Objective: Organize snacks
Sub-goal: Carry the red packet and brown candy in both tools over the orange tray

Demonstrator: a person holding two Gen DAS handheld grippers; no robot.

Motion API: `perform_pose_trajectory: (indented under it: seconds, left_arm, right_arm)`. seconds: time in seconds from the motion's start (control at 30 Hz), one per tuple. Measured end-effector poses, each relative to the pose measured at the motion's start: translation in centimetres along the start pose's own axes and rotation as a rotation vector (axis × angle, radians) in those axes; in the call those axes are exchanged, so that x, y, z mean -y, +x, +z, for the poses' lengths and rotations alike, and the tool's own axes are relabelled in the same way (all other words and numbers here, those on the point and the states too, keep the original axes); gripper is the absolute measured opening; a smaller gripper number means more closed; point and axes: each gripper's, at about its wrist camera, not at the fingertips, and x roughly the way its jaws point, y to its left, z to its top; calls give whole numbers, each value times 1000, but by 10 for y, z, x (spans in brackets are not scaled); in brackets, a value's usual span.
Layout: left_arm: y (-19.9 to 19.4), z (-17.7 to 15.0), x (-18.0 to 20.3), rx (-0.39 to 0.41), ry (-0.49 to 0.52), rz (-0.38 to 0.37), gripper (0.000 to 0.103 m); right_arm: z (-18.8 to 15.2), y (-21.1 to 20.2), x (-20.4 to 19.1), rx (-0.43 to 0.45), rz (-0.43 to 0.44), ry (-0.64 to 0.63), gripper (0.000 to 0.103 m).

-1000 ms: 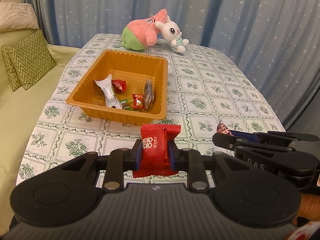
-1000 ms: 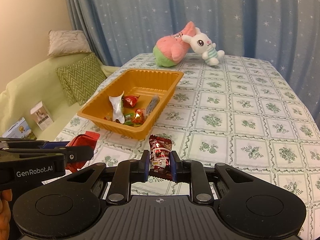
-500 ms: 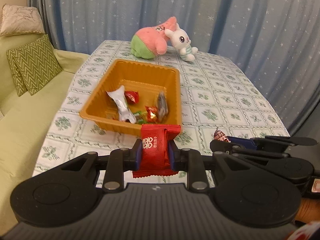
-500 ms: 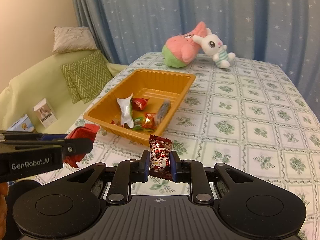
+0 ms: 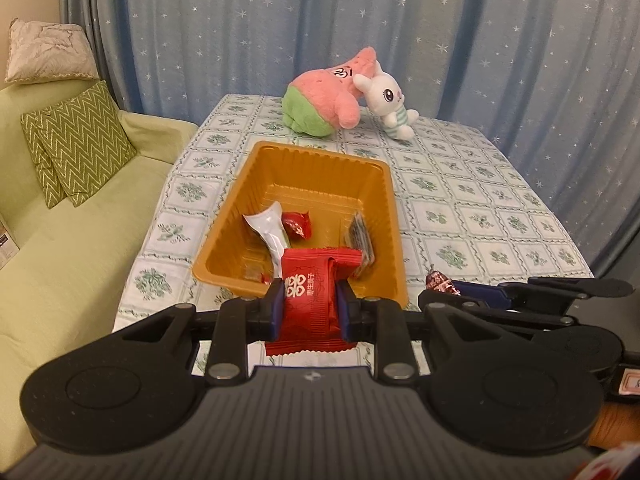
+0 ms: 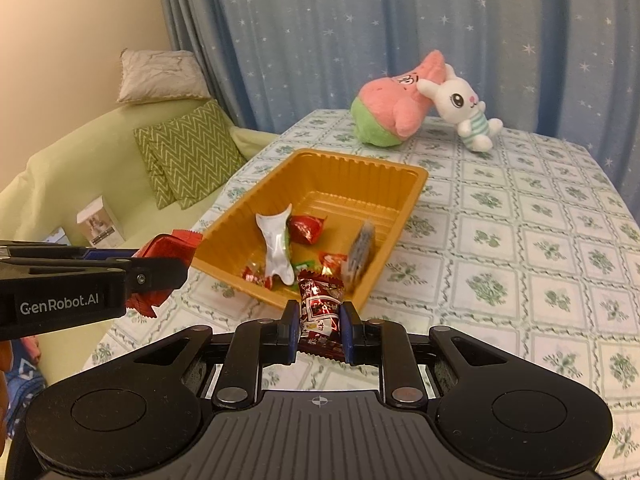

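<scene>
Snacks lie in the orange tray (image 5: 240,188) on the patterned tablecloth (image 5: 460,208): a white packet (image 5: 270,232), a red candy (image 5: 297,224) and a dark packet (image 5: 362,238) among them. The left gripper (image 5: 310,306) is clamped on a red snack packet (image 5: 310,296) at the tray's near rim. Beside it, the right gripper (image 6: 319,324) grips a dark red candy (image 6: 320,304), also near that rim.
</scene>
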Motion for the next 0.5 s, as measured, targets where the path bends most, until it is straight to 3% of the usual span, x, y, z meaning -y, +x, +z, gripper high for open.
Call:
perform_pose_trajectory:
  seconds: [0.5]
  left_arm:
    - [31,28,-19,-6,17,-2,24]
  right_arm:
    - [27,35,8,-1,-1,-17,21]
